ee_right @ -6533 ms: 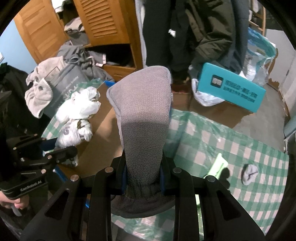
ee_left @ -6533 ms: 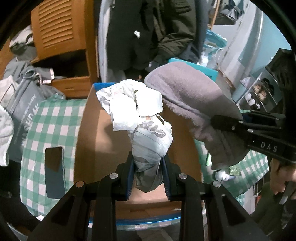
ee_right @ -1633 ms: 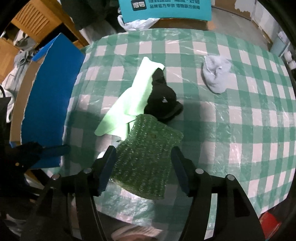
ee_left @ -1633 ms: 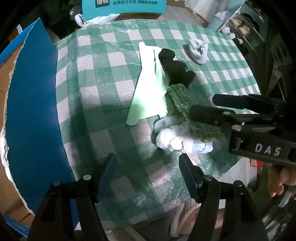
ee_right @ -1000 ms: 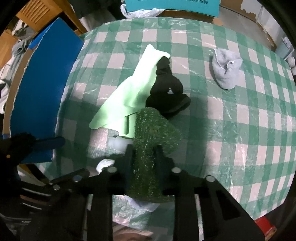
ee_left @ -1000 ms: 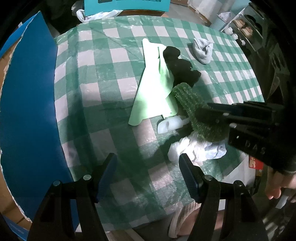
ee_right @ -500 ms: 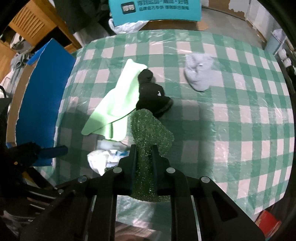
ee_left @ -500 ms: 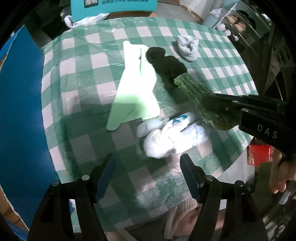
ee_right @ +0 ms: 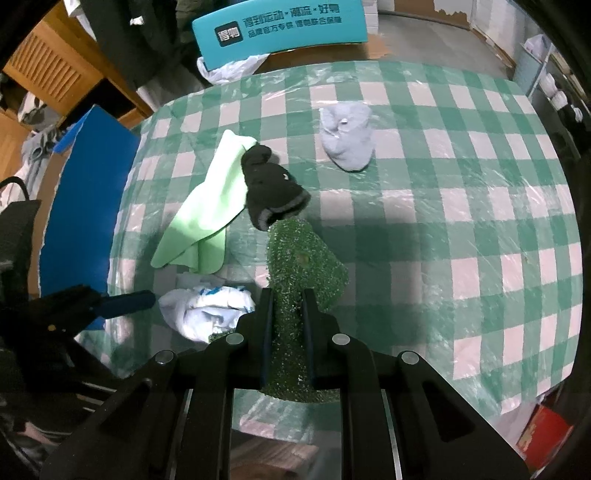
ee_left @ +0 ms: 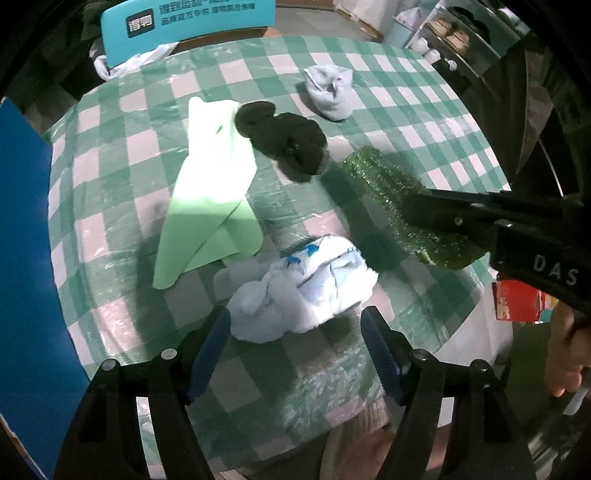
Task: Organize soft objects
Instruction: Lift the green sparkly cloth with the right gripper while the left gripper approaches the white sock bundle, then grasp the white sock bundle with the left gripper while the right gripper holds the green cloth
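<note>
My right gripper (ee_right: pixel 288 299) is shut on a green scouring pad (ee_right: pixel 303 258) and holds it above the checked tablecloth (ee_right: pixel 443 206); the pad also shows in the left wrist view (ee_left: pixel 399 199). My left gripper (ee_left: pixel 295 325) is open, its fingers on either side of a crumpled white plastic bag (ee_left: pixel 303 288), which also shows in the right wrist view (ee_right: pixel 207 306). A light green cloth (ee_left: pixel 210 184), a black sock (ee_left: pixel 284 140) and a grey sock (ee_left: pixel 328 92) lie on the table.
A blue-sided cardboard box (ee_left: pixel 22 258) stands at the table's left edge. A teal box (ee_right: pixel 280 26) sits on the floor beyond the table. A wooden cabinet (ee_right: pixel 48 74) stands at the back left. The table's near edge (ee_left: pixel 295 435) is just under my left gripper.
My right gripper closed on the green pad and lifted it off the white bag. My left gripper moved in until its open fingers flank the bag.
</note>
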Motion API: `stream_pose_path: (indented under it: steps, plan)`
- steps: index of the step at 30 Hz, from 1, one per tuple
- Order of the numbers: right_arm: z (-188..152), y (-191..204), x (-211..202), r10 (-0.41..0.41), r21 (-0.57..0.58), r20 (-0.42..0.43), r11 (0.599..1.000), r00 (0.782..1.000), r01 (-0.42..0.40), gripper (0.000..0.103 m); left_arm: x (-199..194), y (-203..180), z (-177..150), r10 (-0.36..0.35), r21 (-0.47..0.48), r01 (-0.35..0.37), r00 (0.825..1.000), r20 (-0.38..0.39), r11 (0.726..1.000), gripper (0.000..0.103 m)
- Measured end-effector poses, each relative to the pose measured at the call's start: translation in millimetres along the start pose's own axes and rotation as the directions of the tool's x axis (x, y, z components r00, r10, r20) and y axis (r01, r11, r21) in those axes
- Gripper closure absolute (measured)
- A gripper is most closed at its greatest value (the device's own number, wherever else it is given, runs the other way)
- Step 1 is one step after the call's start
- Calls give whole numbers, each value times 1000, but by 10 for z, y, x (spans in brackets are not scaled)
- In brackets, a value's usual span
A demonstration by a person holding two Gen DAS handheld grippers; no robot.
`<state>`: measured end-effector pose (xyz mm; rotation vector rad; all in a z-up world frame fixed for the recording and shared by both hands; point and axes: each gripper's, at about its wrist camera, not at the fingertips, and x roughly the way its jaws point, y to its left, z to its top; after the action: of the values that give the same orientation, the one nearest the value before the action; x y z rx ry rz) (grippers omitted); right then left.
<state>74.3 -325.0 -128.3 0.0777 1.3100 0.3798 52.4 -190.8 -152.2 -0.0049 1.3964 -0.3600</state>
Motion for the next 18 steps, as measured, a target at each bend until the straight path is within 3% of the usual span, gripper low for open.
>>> stream_pose_path:
  steps: [18]
  plan:
    - [-21,-173,-34,14,38,4,999,1000,-14,89,143,-204,95,31,29,-31,1000,3,999,28]
